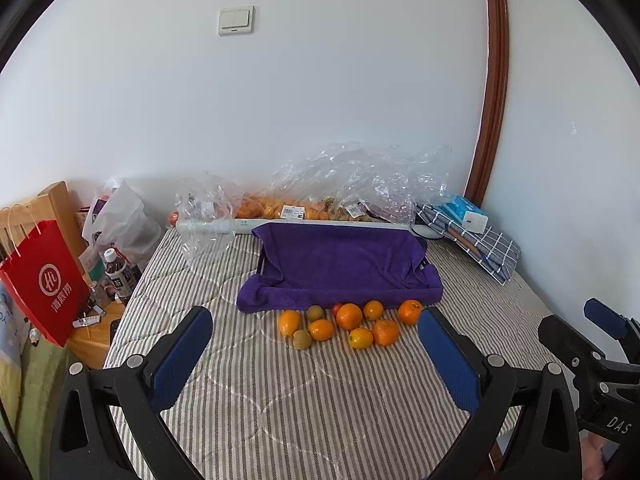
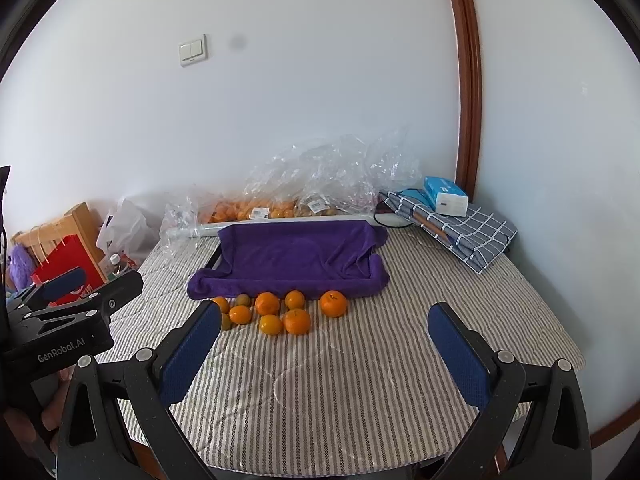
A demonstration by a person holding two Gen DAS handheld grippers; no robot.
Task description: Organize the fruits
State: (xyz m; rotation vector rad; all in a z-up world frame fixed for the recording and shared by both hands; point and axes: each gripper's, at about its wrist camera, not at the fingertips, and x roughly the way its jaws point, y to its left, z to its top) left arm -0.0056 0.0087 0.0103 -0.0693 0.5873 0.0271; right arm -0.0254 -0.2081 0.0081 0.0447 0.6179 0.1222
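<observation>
Fruits (image 1: 348, 322) lie in a loose cluster on the striped bed cover (image 1: 320, 400), just ahead of both pairs of fingers and touching or nearly touching the near edge of the purple towel (image 1: 340, 264). Most are glossy orange citrus of differing sizes; the biggest (image 2: 333, 303) sits apart at the right end of the group. Two duller, greenish-brown round ones (image 1: 302, 339) lie on the left side of the cluster, and a small red one is half hidden behind the central orange.

The left gripper (image 1: 316, 316) is spread wide and holds nothing, its blue-padded fingers (image 1: 180, 356) framing the whole cluster from well short of it. The right gripper (image 2: 324, 312) is likewise wide apart and empty, with most of the cluster lying ahead between its fingers (image 2: 460, 352), toward the left one.

The purple towel is draped over a shallow tray whose dark rim shows at the left corner. Between the fingertips and the fruit the bed cover is bare. To the right of the fingers the bed edge runs close to the wall. Beyond the towel, crumpled clear plastic bags (image 1: 352, 184) hold more orange fruit along the wall, and a checked cloth (image 2: 460, 228) with a blue box (image 2: 446, 196) occupies the far right corner.
</observation>
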